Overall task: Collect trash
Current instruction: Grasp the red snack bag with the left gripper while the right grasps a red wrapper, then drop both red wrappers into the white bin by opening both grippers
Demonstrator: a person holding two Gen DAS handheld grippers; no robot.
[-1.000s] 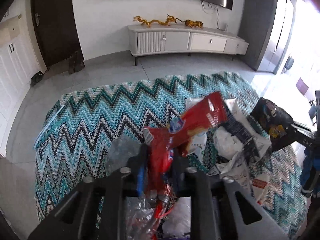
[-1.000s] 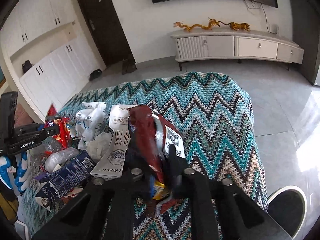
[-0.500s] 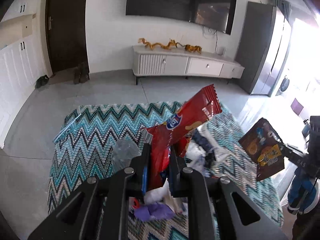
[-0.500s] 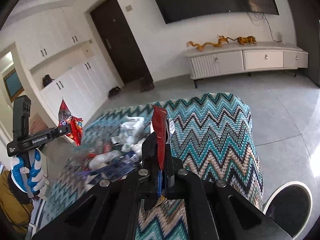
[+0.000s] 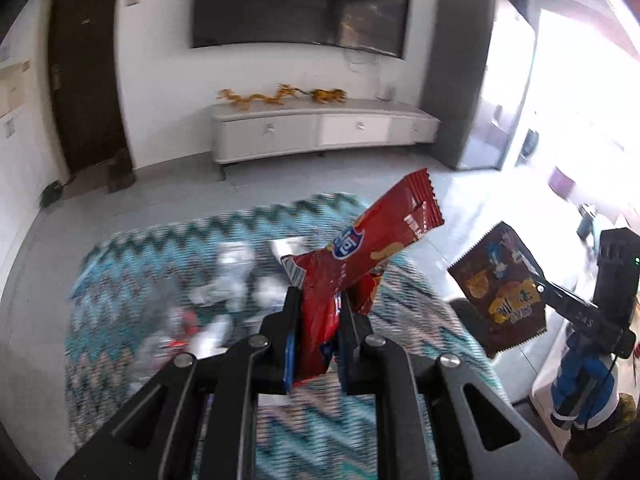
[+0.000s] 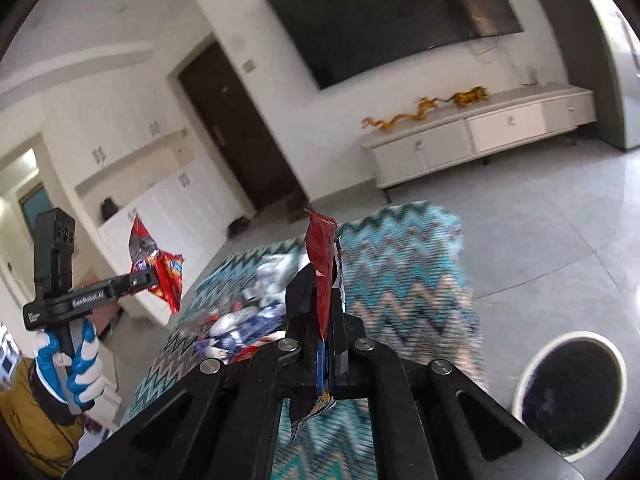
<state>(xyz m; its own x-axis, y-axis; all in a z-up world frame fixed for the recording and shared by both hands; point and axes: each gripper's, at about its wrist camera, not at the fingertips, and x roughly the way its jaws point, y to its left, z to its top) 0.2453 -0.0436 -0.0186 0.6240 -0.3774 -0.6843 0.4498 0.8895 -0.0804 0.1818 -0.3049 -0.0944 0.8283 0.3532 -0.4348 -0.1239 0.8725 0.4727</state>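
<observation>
At the lower centre of its own view the left claw (image 5: 318, 312) pinches a red snack wrapper (image 5: 360, 264) above the zigzag rug (image 5: 132, 280), while the right claw (image 6: 318, 304) pinches a dark brown wrapper (image 6: 322, 264), with the trash bin (image 6: 520, 384) at lower right.

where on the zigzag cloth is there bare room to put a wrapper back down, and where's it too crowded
Free: the zigzag cloth on its right side, toward the bin, and the far strip toward the TV cabinet. Crowded: the litter pile on its left and middle. Both grippers are full: left with a red wrapper, right with a dark one.
</observation>
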